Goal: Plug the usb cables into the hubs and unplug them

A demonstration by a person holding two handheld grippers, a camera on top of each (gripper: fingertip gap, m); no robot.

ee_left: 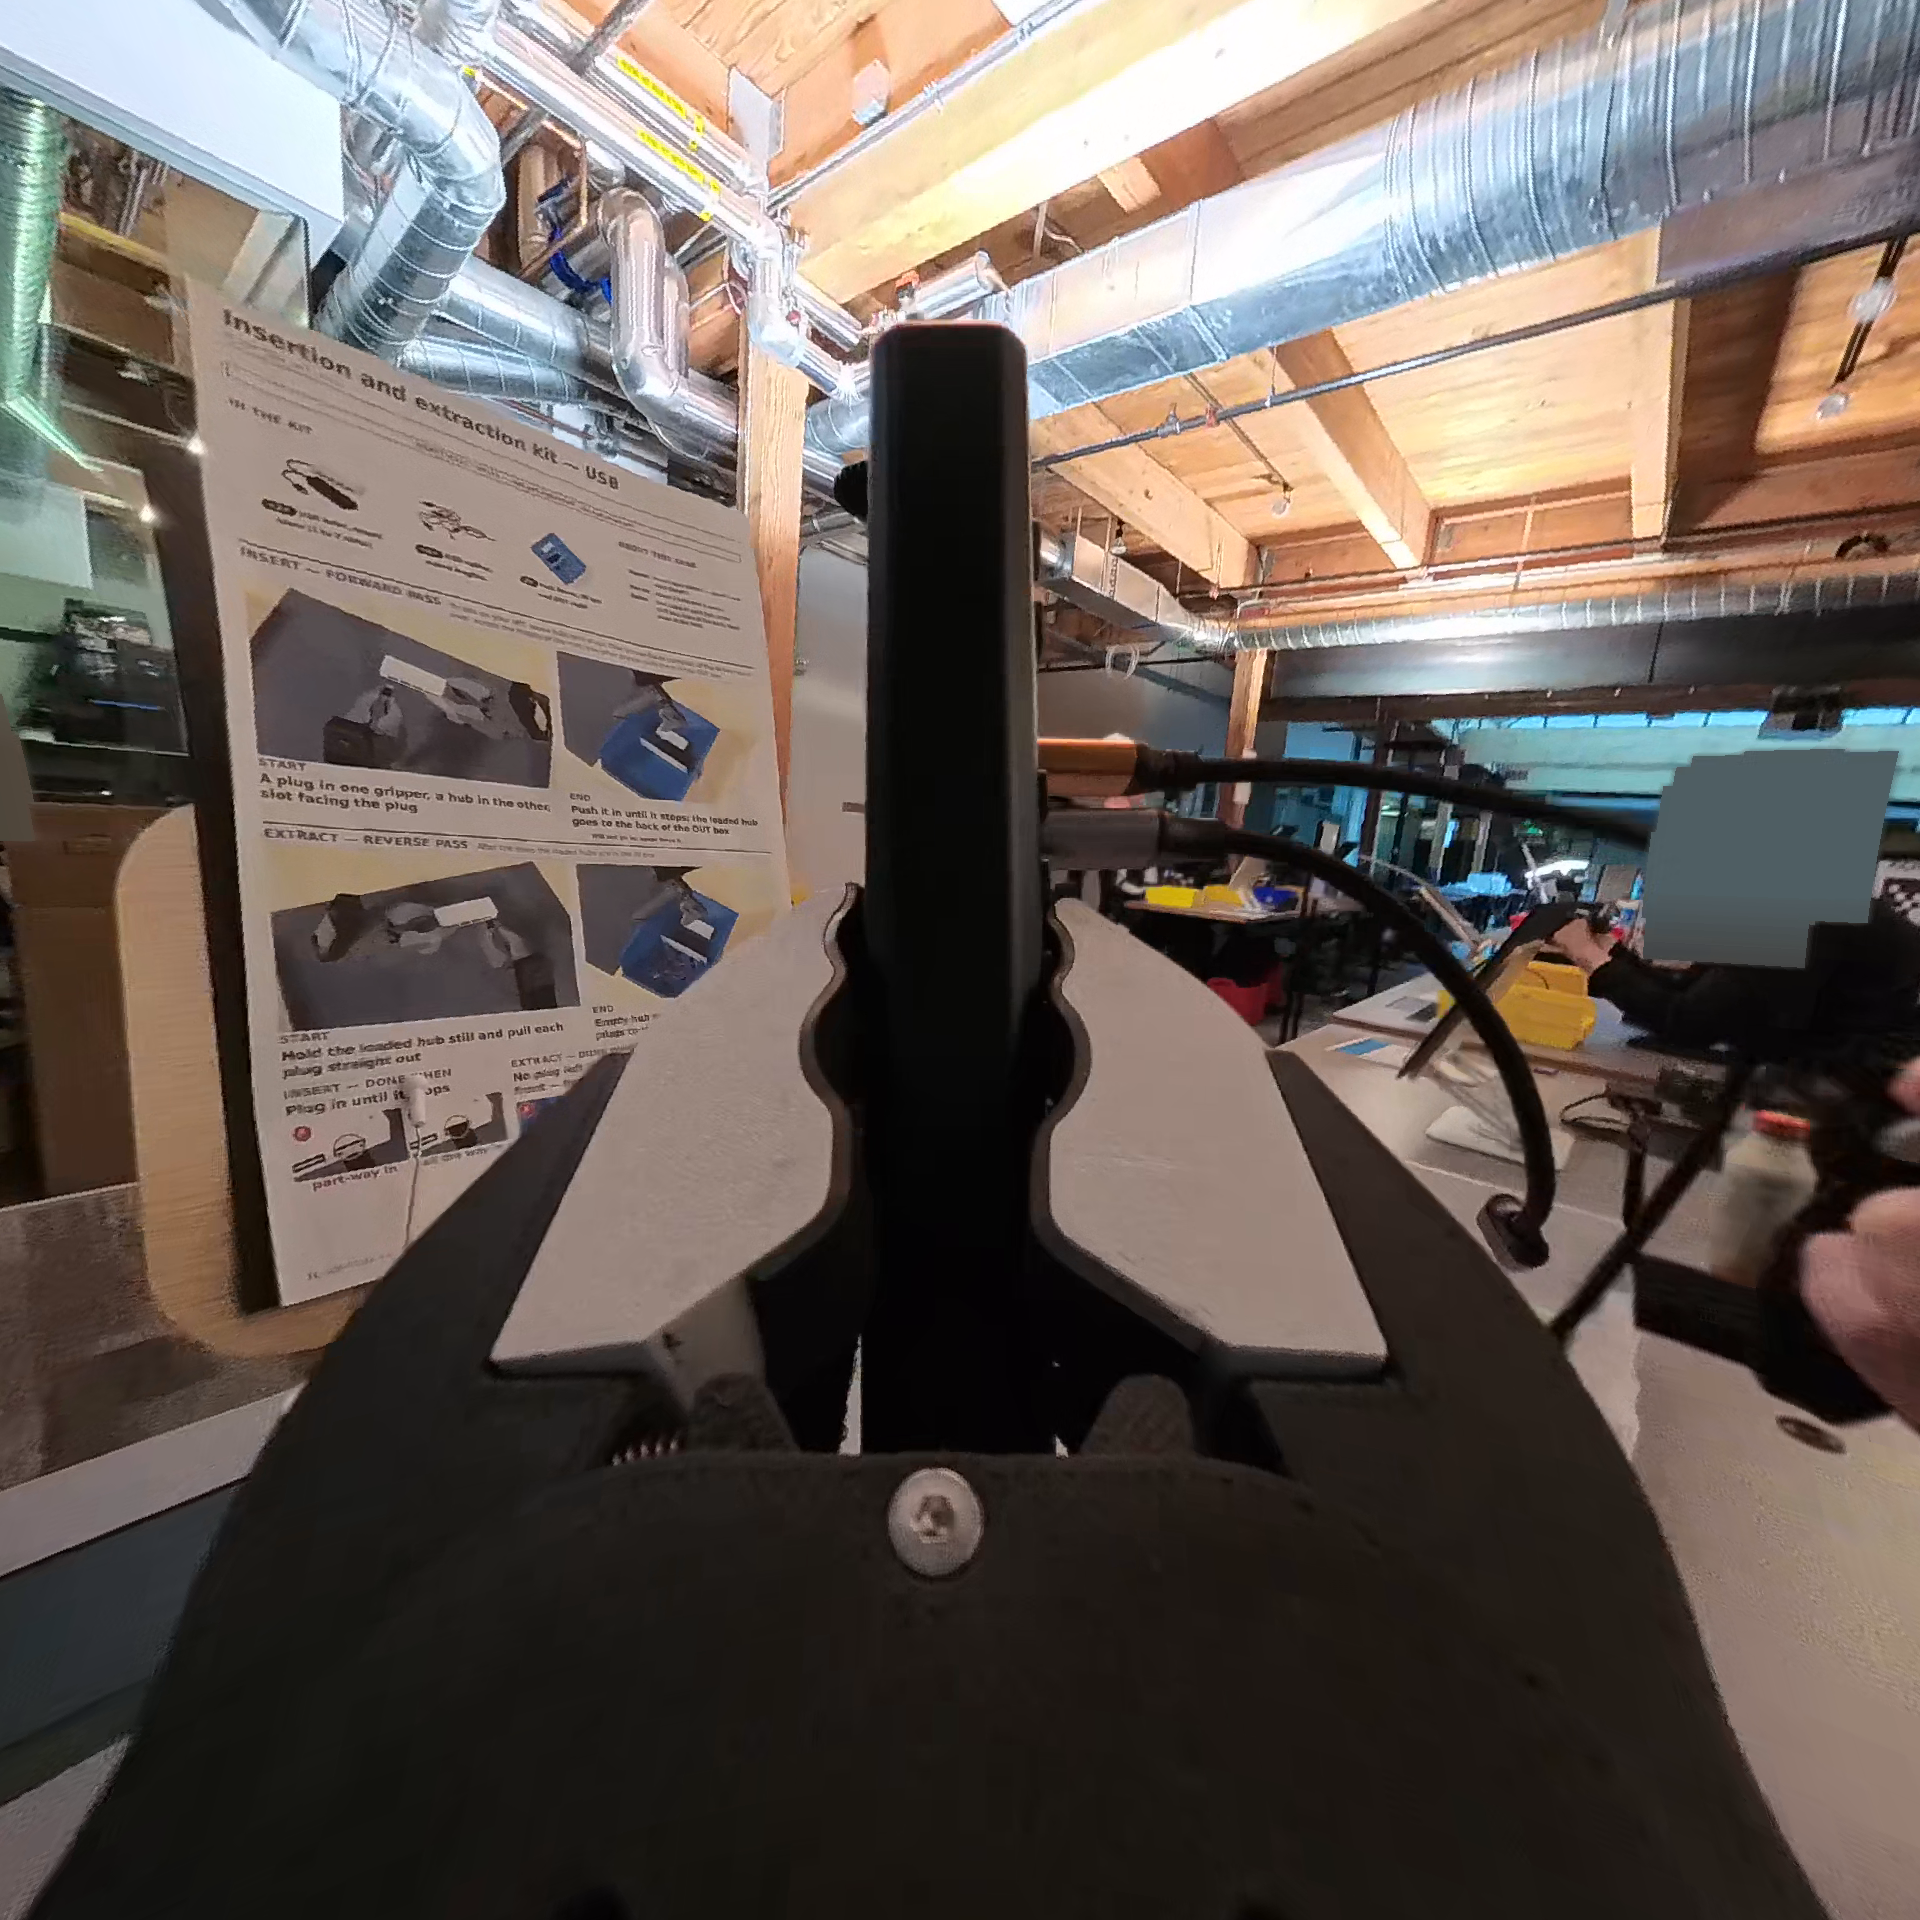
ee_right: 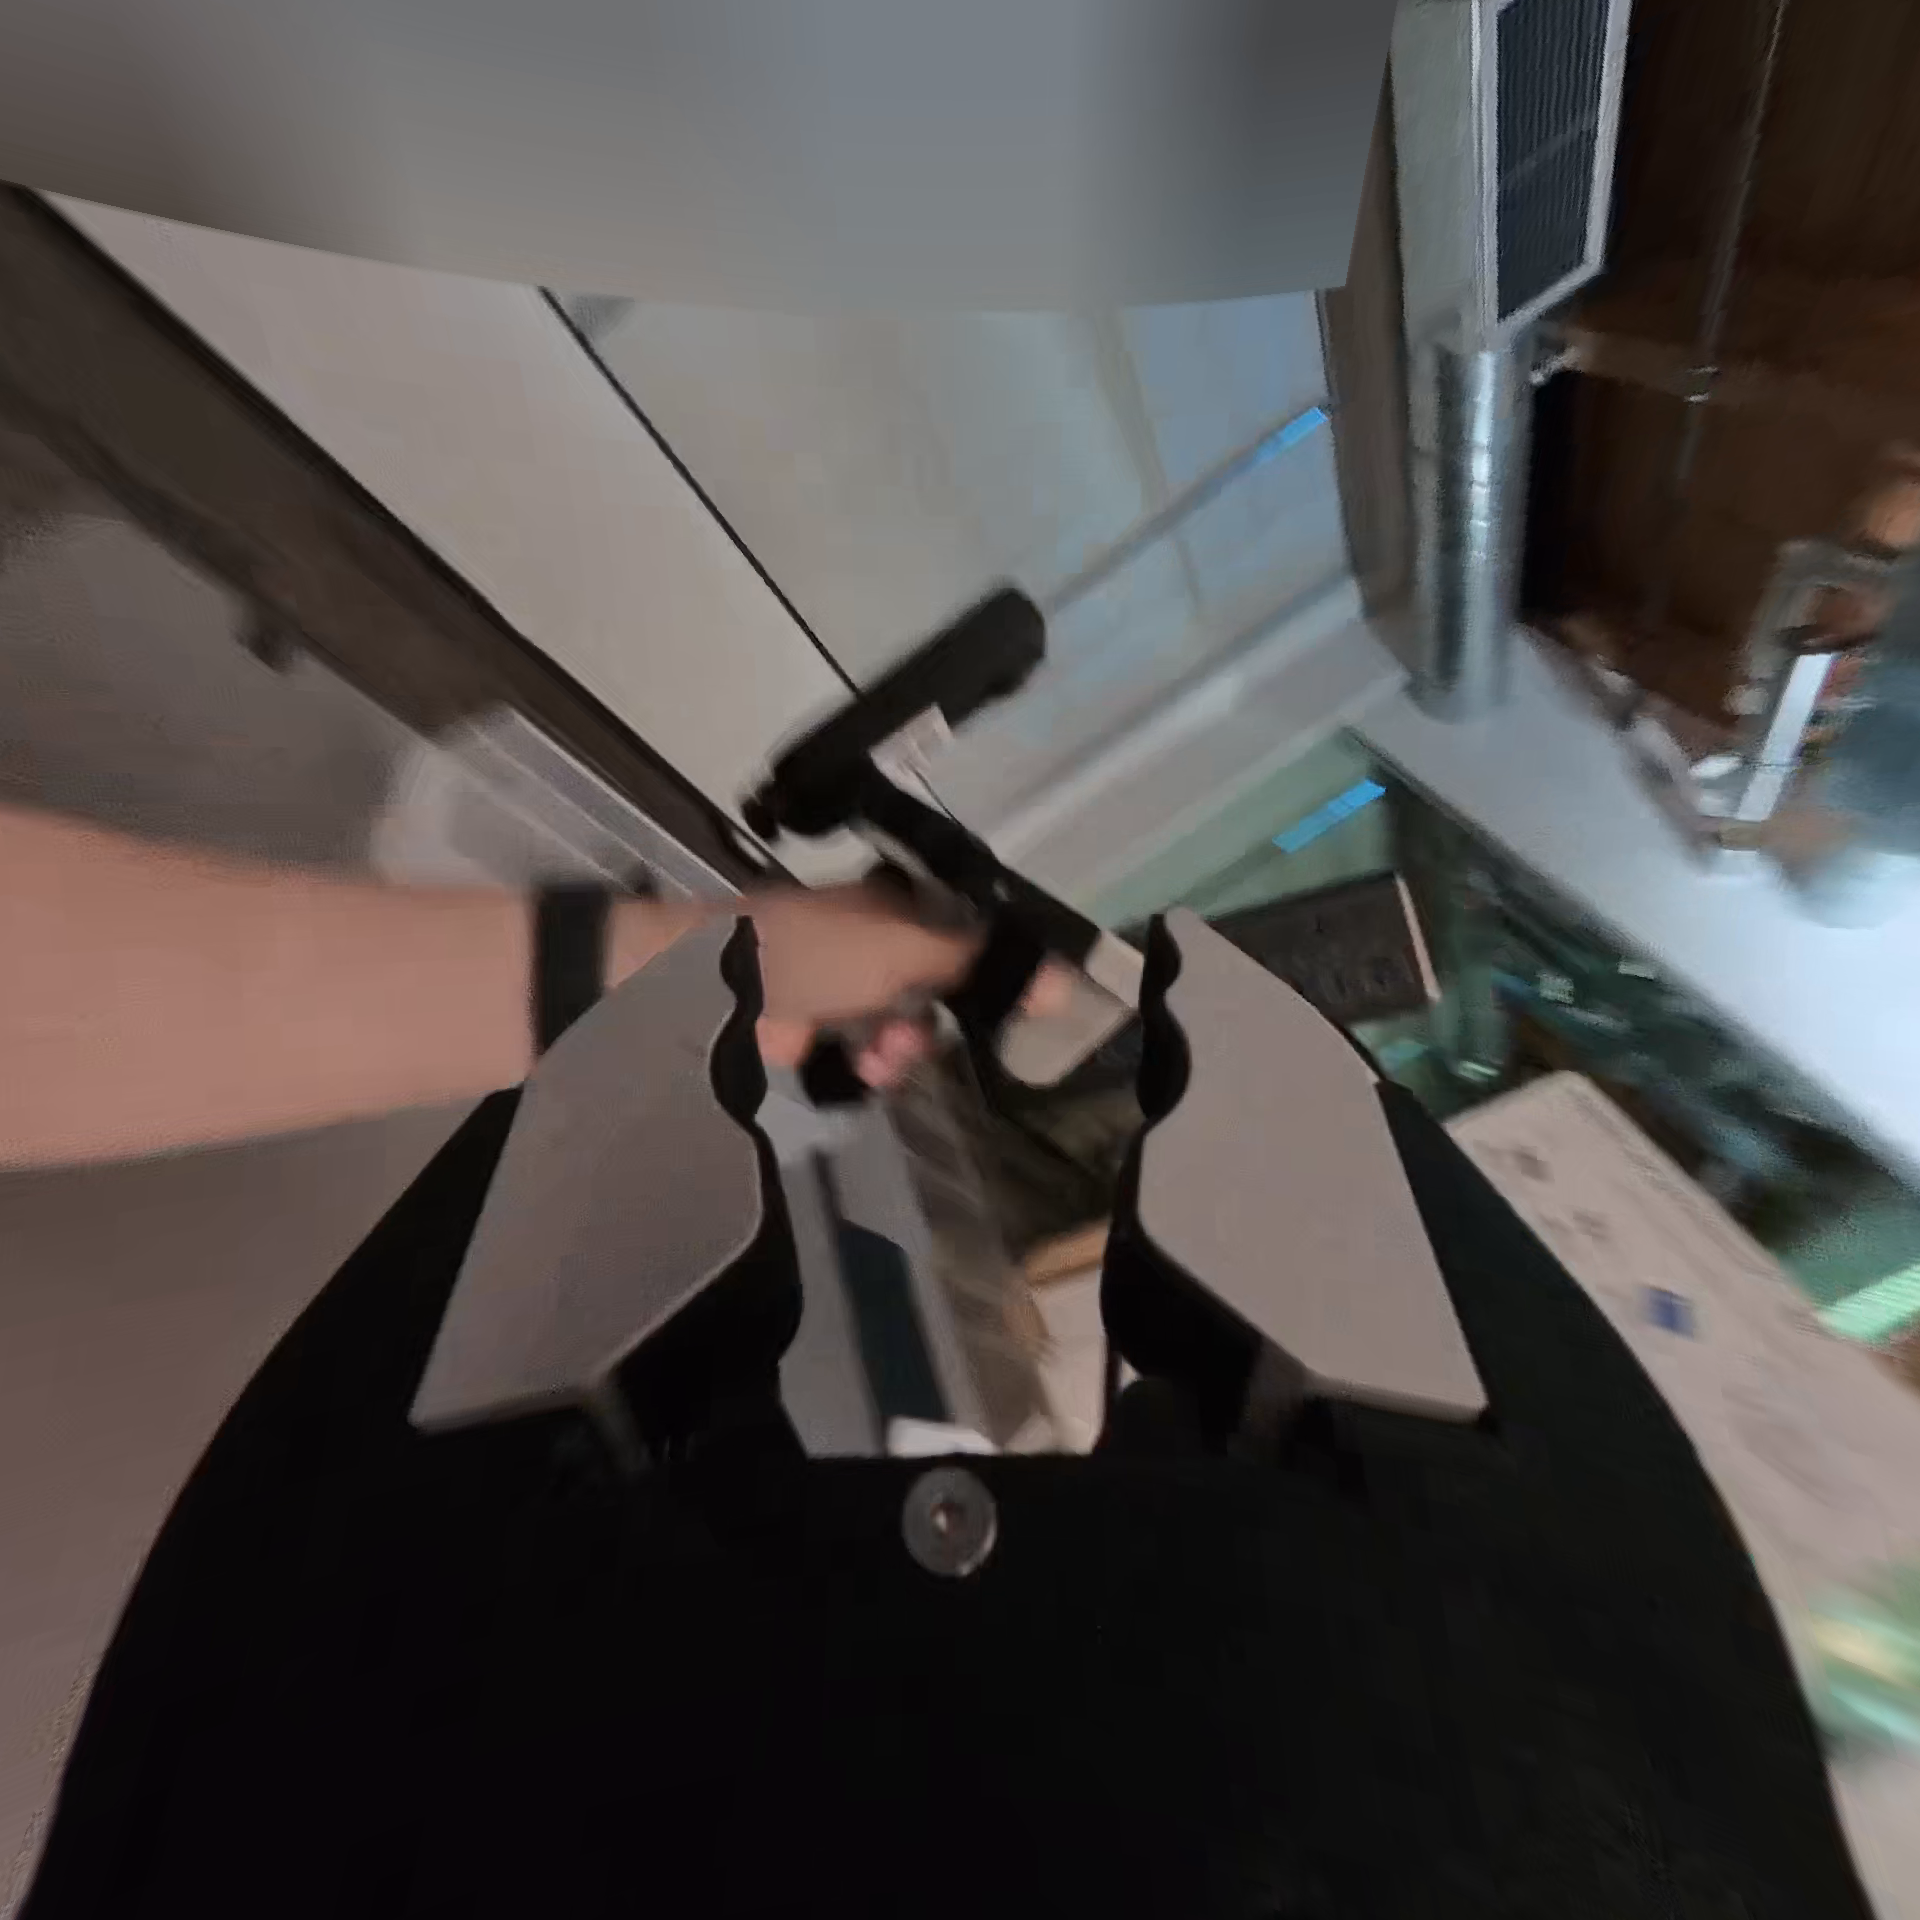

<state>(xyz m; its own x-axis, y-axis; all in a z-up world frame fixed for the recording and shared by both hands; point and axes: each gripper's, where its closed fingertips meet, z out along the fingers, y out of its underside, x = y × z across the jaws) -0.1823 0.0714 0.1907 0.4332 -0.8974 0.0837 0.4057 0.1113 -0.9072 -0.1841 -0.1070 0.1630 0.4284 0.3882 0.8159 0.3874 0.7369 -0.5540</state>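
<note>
In the left wrist view my left gripper [ee_left: 951, 935] is shut on a black USB hub [ee_left: 951, 644] that stands upright between its fingers. Two plugs sit in the hub's right side: a copper-coloured plug [ee_left: 1091, 767] above a grey plug [ee_left: 1101, 840]. Their black cables [ee_left: 1455, 966] arc away to the right; one ends in a loose connector [ee_left: 1512, 1231]. In the blurred right wrist view my right gripper [ee_right: 951, 997] is open and empty. Beyond it a hand [ee_right: 862, 977] holds the left gripper with the hub [ee_right: 914, 686].
A printed instruction sheet [ee_left: 468, 790] stands on a board at the left. A pale table [ee_left: 1714, 1558] runs to the right, where a hand [ee_left: 1860, 1299] holds the other gripper's black body. Yellow bins [ee_left: 1538, 1013] and another person's arm lie farther back. Ducts and wooden beams are overhead.
</note>
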